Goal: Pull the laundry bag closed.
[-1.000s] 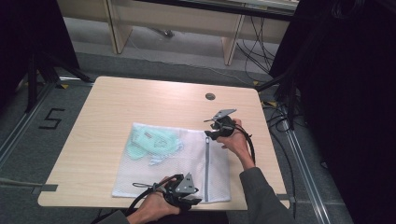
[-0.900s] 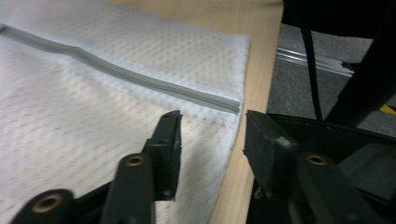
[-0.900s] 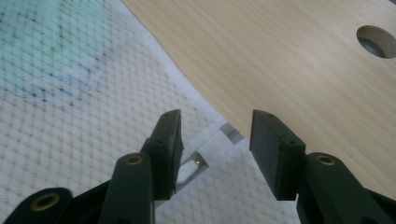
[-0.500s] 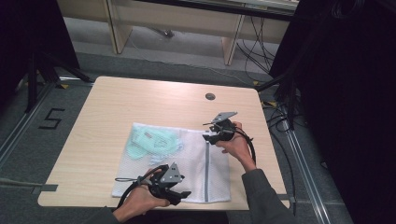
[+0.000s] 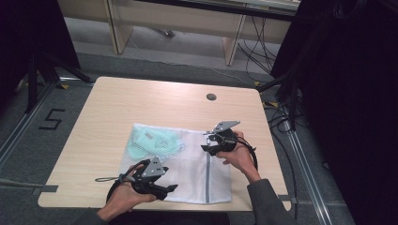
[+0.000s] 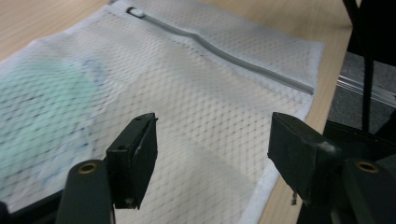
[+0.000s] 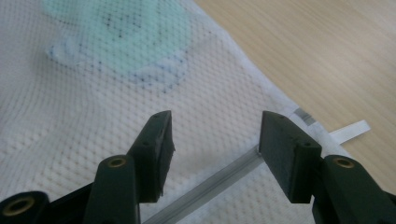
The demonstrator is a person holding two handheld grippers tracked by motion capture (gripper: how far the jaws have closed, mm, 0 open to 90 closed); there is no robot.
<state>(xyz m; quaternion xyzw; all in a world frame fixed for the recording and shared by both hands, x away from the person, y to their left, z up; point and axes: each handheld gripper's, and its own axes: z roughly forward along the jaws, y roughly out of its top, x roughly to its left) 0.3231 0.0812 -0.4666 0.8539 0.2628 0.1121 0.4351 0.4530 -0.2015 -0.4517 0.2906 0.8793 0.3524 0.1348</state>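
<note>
Mesh laundry bag [image 5: 187,161], white and flat, lay on the near half of the desk [image 5: 117,108] with a pale green garment [image 5: 152,143] showing through its netting toward 10 o'clock. A grey zip [image 5: 207,176] ran down the bag's 3 o'clock side, from its far edge to its near edge.

Left tongs [image 5: 171,189] hung over the bag's near edge at about 7 o'clock, jaws wide after having just been opening, with only netting beneath them and nothing gripped. In the left gripper view the left tongs [image 6: 212,154] stood clear above the mesh, the zip [image 6: 233,58] crossing the cloth beyond.

Right tongs [image 5: 206,140] hovered at the top of the zip, near 2 o'clock on the bag, and their jaws had likewise just been opening. The right gripper view showed the right tongs [image 7: 215,149] spread over the zip line [image 7: 210,184], not pressing on it, and a small white tab [image 7: 350,130] lay on the wood just past the bag's corner.

Judged from its limp, draped look, the bag was light and soft and would sag and fold when lifted; the netting would likely bunch rather than slide. A pinch at a seamed corner or along the stiffer zip tape seemed the firmest hold, with the garment's weight apt to shift inside.
</note>
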